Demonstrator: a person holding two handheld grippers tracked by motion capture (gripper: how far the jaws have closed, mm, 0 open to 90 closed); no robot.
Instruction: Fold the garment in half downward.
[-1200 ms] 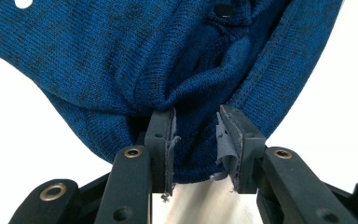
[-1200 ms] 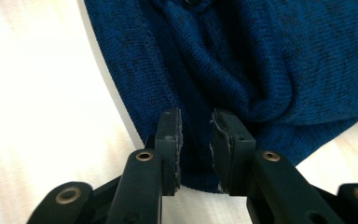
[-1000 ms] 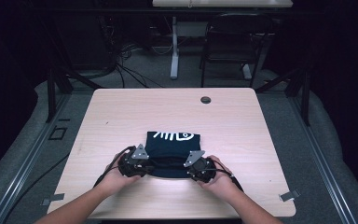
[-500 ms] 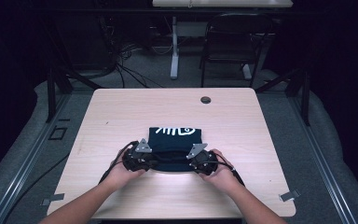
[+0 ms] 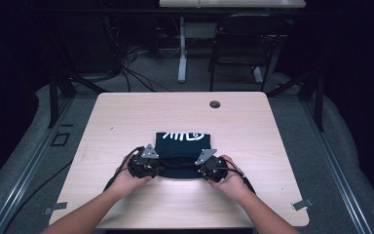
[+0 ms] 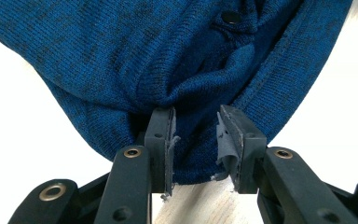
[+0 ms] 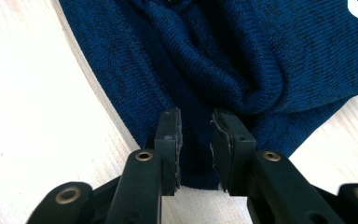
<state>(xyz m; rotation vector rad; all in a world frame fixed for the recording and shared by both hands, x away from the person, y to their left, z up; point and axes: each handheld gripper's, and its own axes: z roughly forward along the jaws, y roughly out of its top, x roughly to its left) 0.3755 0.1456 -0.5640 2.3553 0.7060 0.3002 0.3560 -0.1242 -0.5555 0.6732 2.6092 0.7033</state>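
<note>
While the last second ran, your 2 hands barely shifted: the right gripper [image 7: 196,116] crept a little nearer the round hole [image 5: 215,104] in the table [image 5: 126,117], the left gripper [image 6: 196,119] kept its place, and the folded blue sweater [image 5: 182,148] lay much where it had been, on your side of that hole. That pointed to a grip being set or just let go at the hem, not a fold under way, so the next fold was not yet made. The sweater lay flat with its white print [image 5: 182,136] on the part nearest the hole, and both grippers sat at the edge farthest from the hole, 1 at each corner. In the left gripper view your pads [image 6: 161,135] stood spread, with a bunched ridge of knit touching their tips and running on between them; a dark button [image 6: 231,17] showed farther up the cloth, toward the hole. In the right gripper view the pads [image 7: 170,135] stood apart too, though closer together, with the hem passing under and between them and no squeeze on it that could be seen. You probably needed to close both pairs on the hem before lifting it toward the hole.
</note>
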